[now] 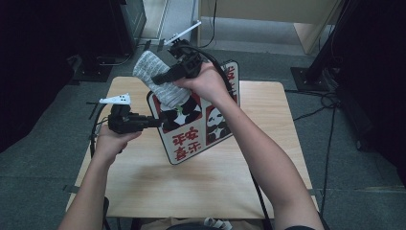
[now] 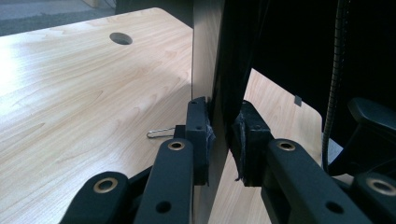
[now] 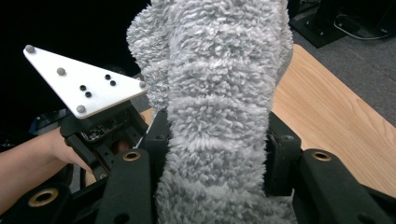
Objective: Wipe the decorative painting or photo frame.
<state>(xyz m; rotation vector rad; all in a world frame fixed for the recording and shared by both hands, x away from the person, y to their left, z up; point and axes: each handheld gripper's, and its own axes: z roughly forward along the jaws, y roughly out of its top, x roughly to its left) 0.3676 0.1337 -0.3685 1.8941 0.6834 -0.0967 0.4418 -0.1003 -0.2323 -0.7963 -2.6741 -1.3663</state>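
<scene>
The bag (image 1: 191, 129), flat and white with red panels and pandas, stands tilted above the desk (image 1: 143, 182). A grey fluffy towel (image 1: 158, 79) sticks up out of its top. My left gripper (image 1: 153, 122) reaches level from the left, its jaws clamped on the bag's edge. My right gripper (image 1: 163, 79), held high with bent wrist, has jaws partly open, pressing on the towel.

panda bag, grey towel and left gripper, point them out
panda bag (image 1: 189, 141) high view, red-lettered front panel
grey towel (image 3: 217, 140) right gripper view, fluffy middle between the jaws
left gripper (image 2: 223, 140) left gripper view, between its pads, clamped on the bag's edge
</scene>
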